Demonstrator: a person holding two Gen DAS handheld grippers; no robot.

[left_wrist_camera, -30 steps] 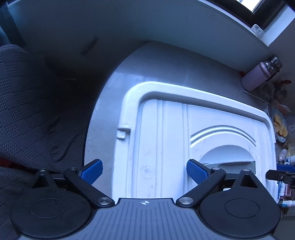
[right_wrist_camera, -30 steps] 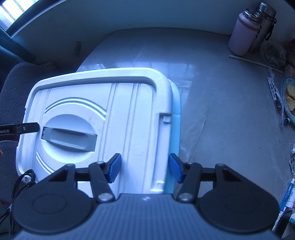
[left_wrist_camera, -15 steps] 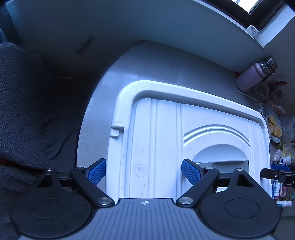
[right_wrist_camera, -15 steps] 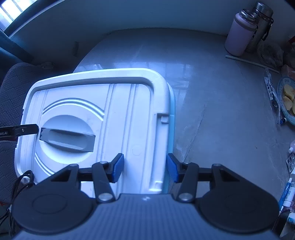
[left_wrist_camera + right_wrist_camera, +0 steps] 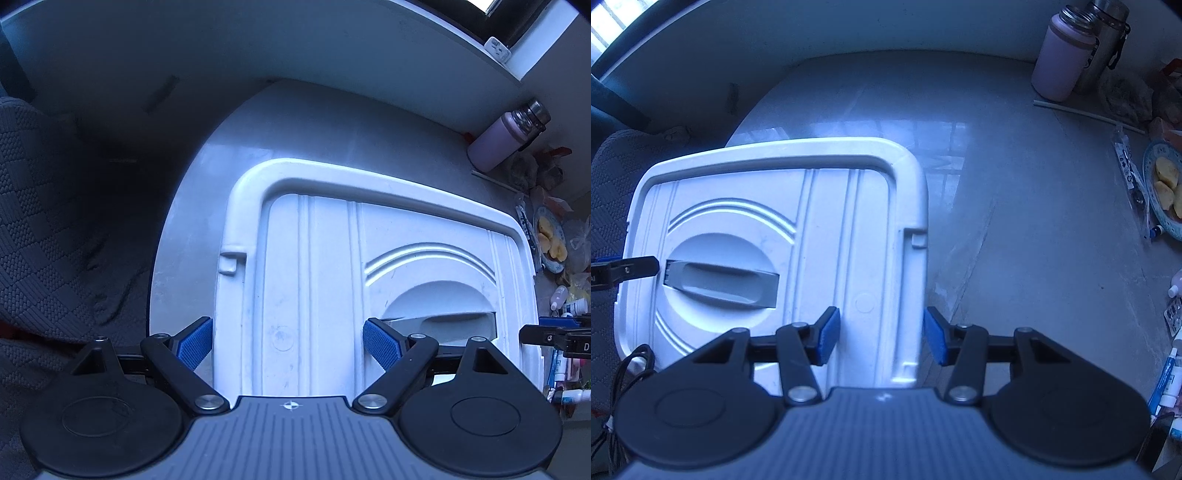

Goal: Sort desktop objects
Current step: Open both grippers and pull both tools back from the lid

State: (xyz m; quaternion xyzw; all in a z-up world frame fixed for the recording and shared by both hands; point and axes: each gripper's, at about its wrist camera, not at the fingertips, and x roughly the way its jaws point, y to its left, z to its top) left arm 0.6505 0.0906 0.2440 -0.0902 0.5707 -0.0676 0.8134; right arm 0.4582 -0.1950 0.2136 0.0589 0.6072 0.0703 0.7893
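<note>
A white plastic storage-box lid [image 5: 314, 266] with a grey recessed handle [image 5: 720, 282] lies on the grey desk [image 5: 1015, 221]. My left gripper [image 5: 288, 341] is open, its blue pads straddling the lid's left edge. My right gripper [image 5: 881, 338] is open, its pads straddling the lid's right edge [image 5: 912, 295]. Whether the pads touch the lid cannot be told. Each gripper's tip shows at the far side of the other view.
A pink bottle [image 5: 1060, 55] and a steel flask [image 5: 1104, 40] stand at the back right. A plate of fruit slices [image 5: 1167, 188], a white straw, tubes and small bottles [image 5: 1167, 376] lie along the right. A dark fabric chair [image 5: 44, 221] is at the left.
Both grippers have lifted and pulled back a little, so the lid sits lower and smaller in view. The left jaws have narrowed slightly. The lid's far right edge now hides the blue box rim.
</note>
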